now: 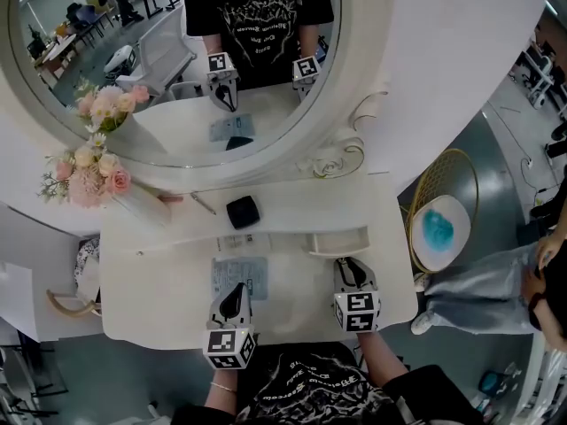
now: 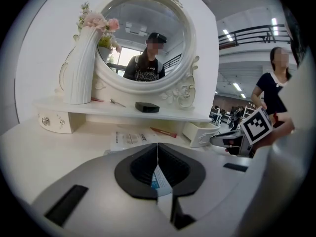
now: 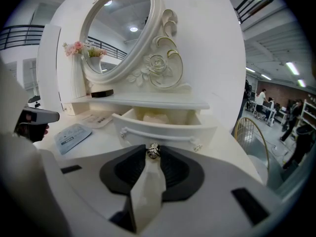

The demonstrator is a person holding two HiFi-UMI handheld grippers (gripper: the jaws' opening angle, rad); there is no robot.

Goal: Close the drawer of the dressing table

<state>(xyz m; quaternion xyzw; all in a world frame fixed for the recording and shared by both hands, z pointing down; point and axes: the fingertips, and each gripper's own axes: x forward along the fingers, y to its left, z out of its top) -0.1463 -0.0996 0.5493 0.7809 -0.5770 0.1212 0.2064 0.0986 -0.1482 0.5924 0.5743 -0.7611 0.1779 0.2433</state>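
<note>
The white dressing table [image 1: 159,299] has its small right drawer [image 1: 339,240] pulled out from under the shelf. In the right gripper view the drawer [image 3: 163,130] stands open with something pale inside. My right gripper [image 3: 153,151] sits just in front of the drawer's face, its fingertips pinched on a small silvery sparkling piece [image 3: 154,151]; I cannot tell if this belongs to the drawer. From the head view, that gripper [image 1: 350,266] is right at the drawer. My left gripper [image 1: 236,290], jaws shut, hovers over a blue-white packet [image 1: 239,271] lying on the tabletop.
A white vase of pink flowers [image 1: 93,175], a small black box [image 1: 243,211] and a big round mirror [image 1: 168,60] line the shelf. A leaflet [image 1: 244,243] lies below it. A round gold-wire chair with a blue cushion [image 1: 440,224] and a seated person [image 1: 496,273] are to the right.
</note>
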